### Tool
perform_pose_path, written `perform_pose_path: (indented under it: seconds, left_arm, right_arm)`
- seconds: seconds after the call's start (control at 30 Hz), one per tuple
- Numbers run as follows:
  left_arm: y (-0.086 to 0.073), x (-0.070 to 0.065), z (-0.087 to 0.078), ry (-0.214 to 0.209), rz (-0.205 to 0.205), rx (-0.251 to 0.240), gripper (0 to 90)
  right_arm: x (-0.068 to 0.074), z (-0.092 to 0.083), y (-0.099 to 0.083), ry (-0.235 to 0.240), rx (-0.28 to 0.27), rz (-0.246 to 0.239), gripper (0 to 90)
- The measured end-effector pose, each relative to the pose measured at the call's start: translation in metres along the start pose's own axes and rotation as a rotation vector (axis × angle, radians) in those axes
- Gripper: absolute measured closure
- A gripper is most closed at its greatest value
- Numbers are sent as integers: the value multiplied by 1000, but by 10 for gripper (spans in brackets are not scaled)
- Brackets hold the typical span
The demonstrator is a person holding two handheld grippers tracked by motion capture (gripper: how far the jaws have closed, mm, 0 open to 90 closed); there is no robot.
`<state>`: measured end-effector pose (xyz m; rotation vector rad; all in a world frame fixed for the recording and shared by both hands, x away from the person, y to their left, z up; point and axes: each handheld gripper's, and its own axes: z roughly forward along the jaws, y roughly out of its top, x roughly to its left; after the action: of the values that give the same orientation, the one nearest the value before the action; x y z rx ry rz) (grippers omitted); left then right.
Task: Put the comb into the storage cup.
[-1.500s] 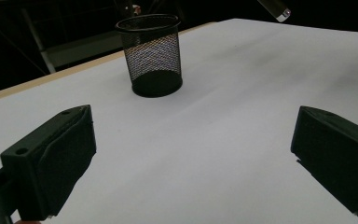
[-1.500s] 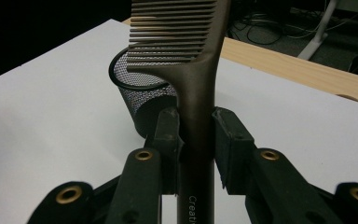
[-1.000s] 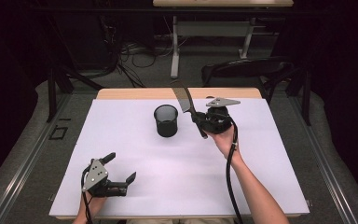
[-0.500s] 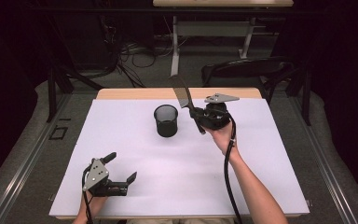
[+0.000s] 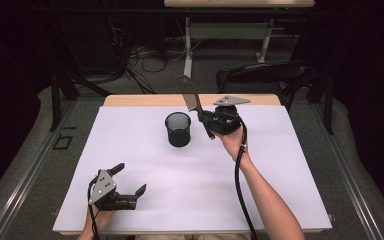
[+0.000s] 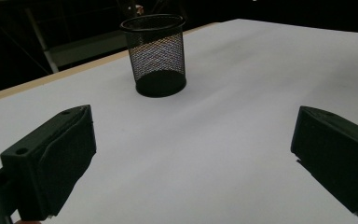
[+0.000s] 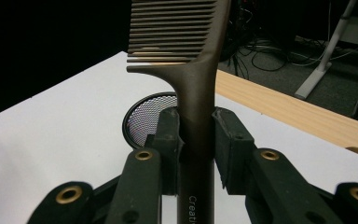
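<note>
My right tool (image 5: 207, 121) is clenched on a brown comb (image 7: 193, 79), its jaws pressed against either side of the handle. In the right gripper view the comb runs straight up between them, with the teeth at the top pointing left and some printed lettering low on the handle. From the high view the comb (image 5: 190, 96) is lifted off the bench (image 5: 280, 175), slanting up and away from my hand, just beside the black mesh cup (image 5: 178, 129) and slightly above its rim. The cup stands upright on the white bench top, toward the far middle. My left tool (image 5: 128, 181) sits low near the front left corner, released, jaws spread wide with nothing between them. In the left gripper view the cup (image 6: 156, 55) stands well ahead of it.
</note>
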<state>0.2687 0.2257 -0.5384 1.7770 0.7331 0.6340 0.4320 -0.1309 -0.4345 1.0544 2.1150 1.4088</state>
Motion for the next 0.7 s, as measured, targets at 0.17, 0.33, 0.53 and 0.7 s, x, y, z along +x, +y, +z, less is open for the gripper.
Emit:
perform_pose_path:
  seconds: [0.17, 0.33, 0.53, 0.7]
  left_arm:
    - [0, 0, 0, 4, -1, 0, 1]
    - [0, 0, -1, 5, -1, 0, 2]
    - [0, 0, 0, 7, -2, 1, 1]
    - [0, 0, -1, 7, 0, 1, 1]
  right_arm:
    - [2, 3, 3, 8, -4, -11, 730]
    - [1, 5, 7, 4, -16, -13, 730]
    - [1, 8, 11, 7, -22, -4, 730]
    - [1, 12, 14, 5, -29, -9, 730]
